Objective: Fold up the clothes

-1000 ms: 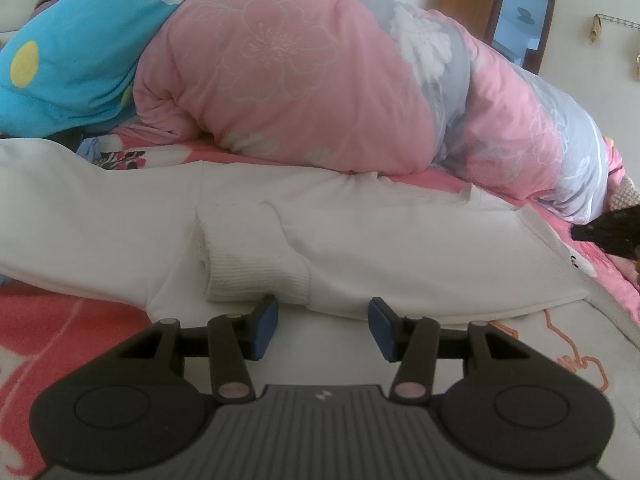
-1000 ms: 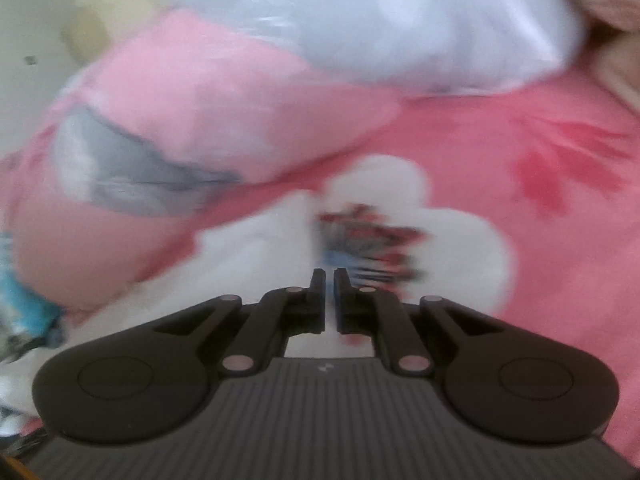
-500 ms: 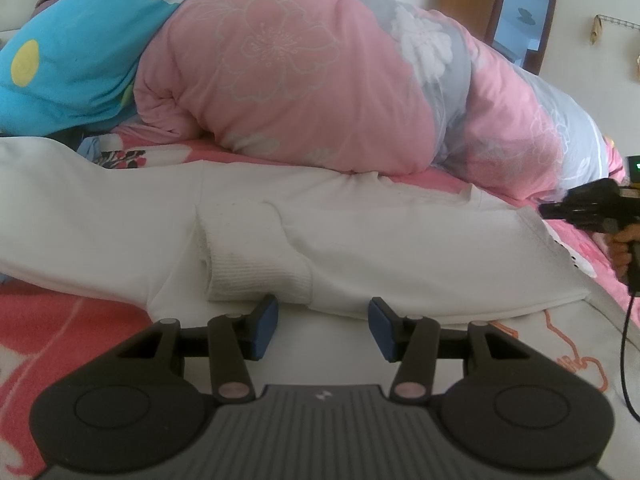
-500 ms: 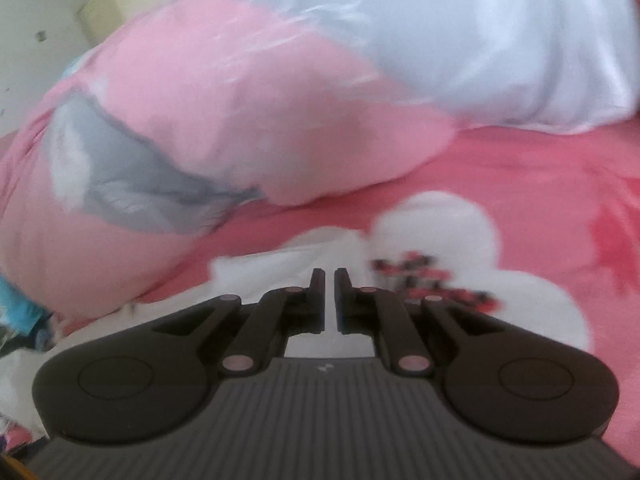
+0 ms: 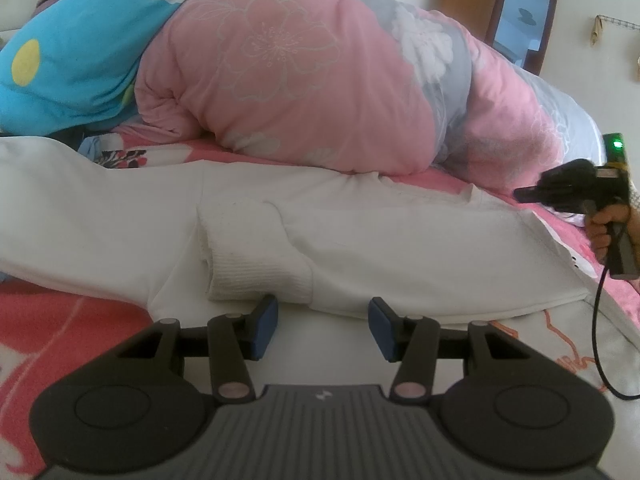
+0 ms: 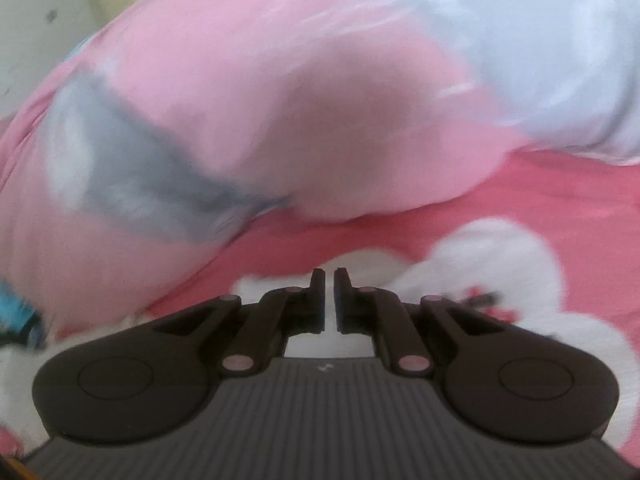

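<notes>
You have one white garment [image 5: 248,220] spread on the bed, with one ribbed cuff [image 5: 260,276] showing. Behind it lie one pink floral quilt [image 5: 288,92] and one blue blanket [image 5: 76,56]. You hold two grippers, the left gripper [image 5: 323,326] and the right gripper [image 6: 329,300], and one hand [image 5: 610,228] is visible.

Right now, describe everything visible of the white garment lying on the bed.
The white long-sleeved knit garment lies spread flat across the pink flower-print bedsheet, running from the left edge to the right. One sleeve is folded over its body, ending in a ribbed cuff near the front hem. The fabric looks soft and thick, with few wrinkles. Behind it the bulky pink floral duvet rests against its far edge. No hand-held gripper holds it.
</notes>
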